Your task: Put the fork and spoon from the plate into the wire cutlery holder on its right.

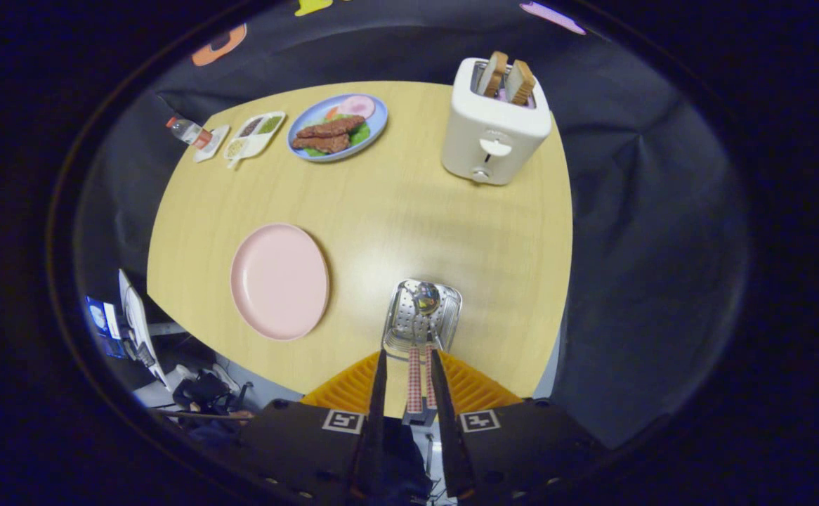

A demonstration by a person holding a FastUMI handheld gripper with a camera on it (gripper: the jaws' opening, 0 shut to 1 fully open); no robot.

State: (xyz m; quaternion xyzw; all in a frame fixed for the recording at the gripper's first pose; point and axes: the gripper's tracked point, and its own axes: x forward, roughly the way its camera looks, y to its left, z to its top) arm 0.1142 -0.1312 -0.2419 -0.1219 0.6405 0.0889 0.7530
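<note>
We see two checked-handle utensils, the spoon (426,298) and, beside it, what we take for the fork (414,379), standing in the holder (449,320), handles up between the fingers of the hand-held gripper (407,360). Fingers sit close on either side of the handles; whether they press, we cannot tell. Pink plate (279,281) lies bare on the worktop (409,218), left of the holder. Beyond: toaster (494,133) with two bread slices, blue plate (337,127) of food, condiment tray (255,135), small bottle (186,131).

Pale wooden table (381,211) before black cloth wall (634,211), glare mid-tabletop.
</note>
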